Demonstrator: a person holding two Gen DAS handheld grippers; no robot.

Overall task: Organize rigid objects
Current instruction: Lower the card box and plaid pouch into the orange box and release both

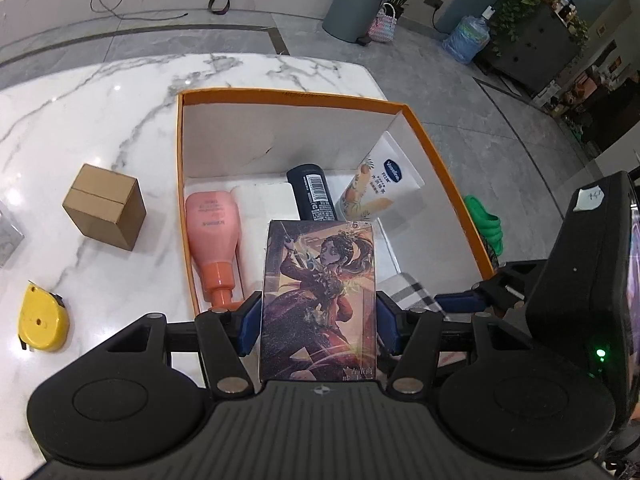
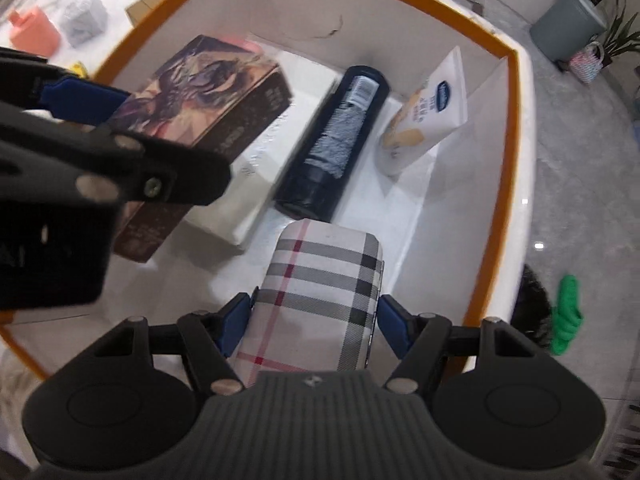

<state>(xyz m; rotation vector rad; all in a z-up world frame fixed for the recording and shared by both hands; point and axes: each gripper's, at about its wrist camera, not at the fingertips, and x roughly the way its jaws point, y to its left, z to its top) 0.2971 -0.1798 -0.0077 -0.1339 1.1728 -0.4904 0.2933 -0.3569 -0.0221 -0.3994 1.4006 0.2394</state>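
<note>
**Both loads over the box, collision risk**

Our left gripper (image 1: 318, 320) clamps the illustrated card box (image 1: 318, 300), and our right gripper (image 2: 316, 316) clamps the plaid hard case (image 2: 320, 292), both above the orange-rimmed box (image 1: 440, 152). Crowded grippers could knock together, or dropped loads could hit the black bottle (image 2: 336, 140).

Vaseline logo on white tube (image 1: 390, 178); barcode on black bottle (image 1: 313, 194).

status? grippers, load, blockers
Left gripper shut on card box. Right gripper shut on plaid case, both over orange bin. Black bottle ahead.
</note>
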